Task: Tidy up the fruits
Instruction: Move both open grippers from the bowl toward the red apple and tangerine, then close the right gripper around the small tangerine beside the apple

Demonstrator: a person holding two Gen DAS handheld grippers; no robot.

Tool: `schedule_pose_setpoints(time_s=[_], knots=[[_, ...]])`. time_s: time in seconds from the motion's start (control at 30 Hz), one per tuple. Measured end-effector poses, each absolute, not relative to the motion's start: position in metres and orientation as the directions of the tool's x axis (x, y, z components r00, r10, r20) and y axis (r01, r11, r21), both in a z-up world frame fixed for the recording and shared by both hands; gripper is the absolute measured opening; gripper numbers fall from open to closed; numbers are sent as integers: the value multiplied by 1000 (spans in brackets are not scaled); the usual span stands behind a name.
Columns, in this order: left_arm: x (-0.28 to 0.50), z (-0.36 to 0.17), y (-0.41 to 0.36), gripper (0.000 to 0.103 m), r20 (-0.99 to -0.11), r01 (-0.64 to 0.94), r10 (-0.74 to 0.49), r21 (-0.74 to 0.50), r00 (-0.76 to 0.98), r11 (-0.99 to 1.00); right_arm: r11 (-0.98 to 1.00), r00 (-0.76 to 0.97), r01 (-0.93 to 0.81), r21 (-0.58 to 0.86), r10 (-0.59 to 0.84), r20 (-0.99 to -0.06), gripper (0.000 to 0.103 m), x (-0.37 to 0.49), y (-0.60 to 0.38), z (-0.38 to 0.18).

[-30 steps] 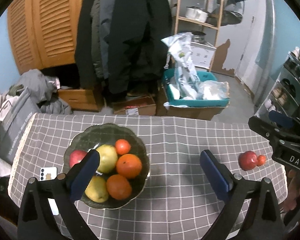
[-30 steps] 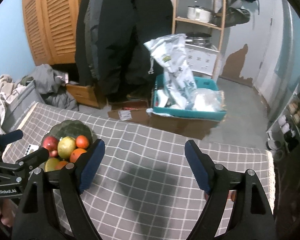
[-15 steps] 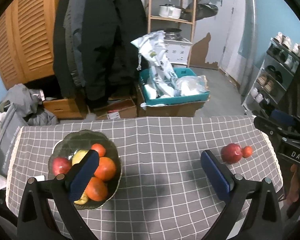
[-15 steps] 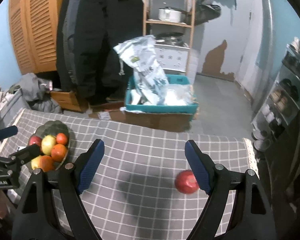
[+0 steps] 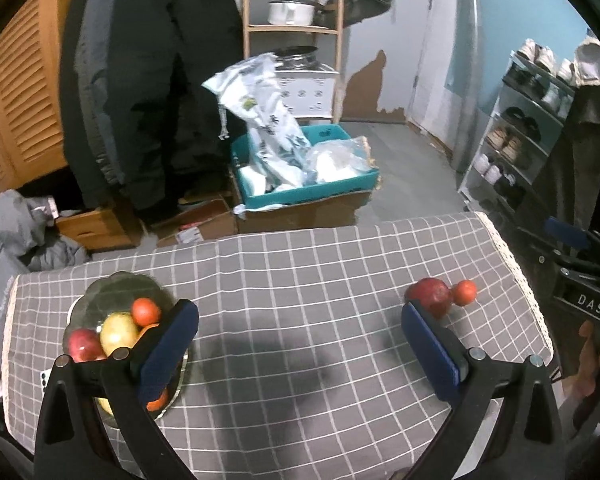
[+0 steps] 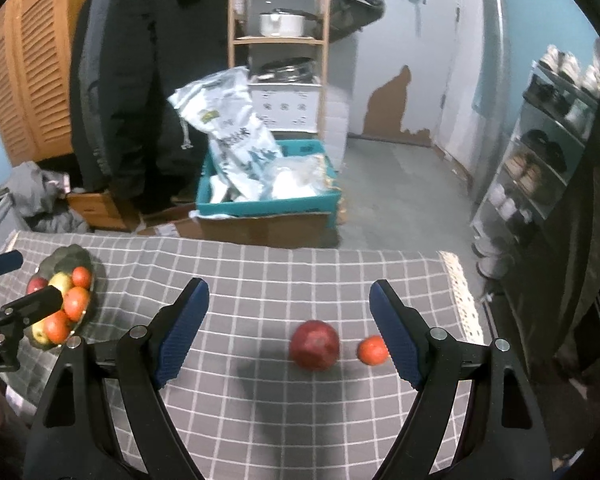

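A: Where are the fruits that are not yet sorted?

B: A red apple [image 6: 314, 345] and a small orange fruit [image 6: 372, 351] lie on the table, near its right end and just beside each other. In the left wrist view they seem to touch; in the right wrist view I see a thin gap, so I cannot decide. The other fruits are already in the green bowl [image 6: 71, 258], well apart, at the left end.

A: And the claws?

B: The right gripper [image 6: 288, 334] has its jaws wide apart, and the apple is in front, between the two pads, but nothing is clamped. The left gripper [image 5: 298, 350] is also wide apart and empty.

A: What could go wrong?

B: I think the apple is round and can roll if one pad reaches it before the other. The small fruit is so near that a finger could push it, and the lace edge of the table is not far, so it may fall to the floor. Also the bowl is quite full; one more fruit could slip off the pile.

A: And the surface, the room?

B: A grey checked tablecloth [image 6: 284, 280] covers the table; it is soft and could wrinkle under a finger. Behind are a teal box [image 6: 268, 204] with plastic bags, dark coats, a wooden shelf with a pot [image 6: 281, 24] and a shoe rack at the right.
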State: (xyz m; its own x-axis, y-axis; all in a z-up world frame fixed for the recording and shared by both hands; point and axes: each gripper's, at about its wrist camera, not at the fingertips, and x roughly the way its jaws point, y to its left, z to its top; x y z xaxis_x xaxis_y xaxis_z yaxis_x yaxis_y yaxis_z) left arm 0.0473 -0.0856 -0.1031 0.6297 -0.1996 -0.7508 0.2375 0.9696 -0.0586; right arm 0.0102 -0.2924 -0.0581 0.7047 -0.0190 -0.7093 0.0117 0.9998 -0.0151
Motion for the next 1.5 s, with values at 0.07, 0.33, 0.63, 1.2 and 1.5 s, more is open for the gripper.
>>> schedule_pose_setpoints(time_s=[0.07,0.33,0.63,1.2,1.5], knots=[[50,-106,-95,102,-757,251,-208,-61,620,966,1000,701,28,-10,-27,-712,82,10,-302,-61],[62,-115,-124,102,-779,295,-221,-48,587,954,996,671,87,-9,-65,-738,82,17,-335,-74],[86,-143,-159,102,-817,328,-220,-40,534,944,992,602,121,25,-53,-797,82,39,-365,-103],[119,-205,-214,102,-883,374,-228,-66,411,925,988,411,155,8,-57,-910,81,69,-405,-194],[134,-237,-228,102,-907,364,-223,-85,357,927,985,326,171,18,-39,-945,81,73,-415,-240]])
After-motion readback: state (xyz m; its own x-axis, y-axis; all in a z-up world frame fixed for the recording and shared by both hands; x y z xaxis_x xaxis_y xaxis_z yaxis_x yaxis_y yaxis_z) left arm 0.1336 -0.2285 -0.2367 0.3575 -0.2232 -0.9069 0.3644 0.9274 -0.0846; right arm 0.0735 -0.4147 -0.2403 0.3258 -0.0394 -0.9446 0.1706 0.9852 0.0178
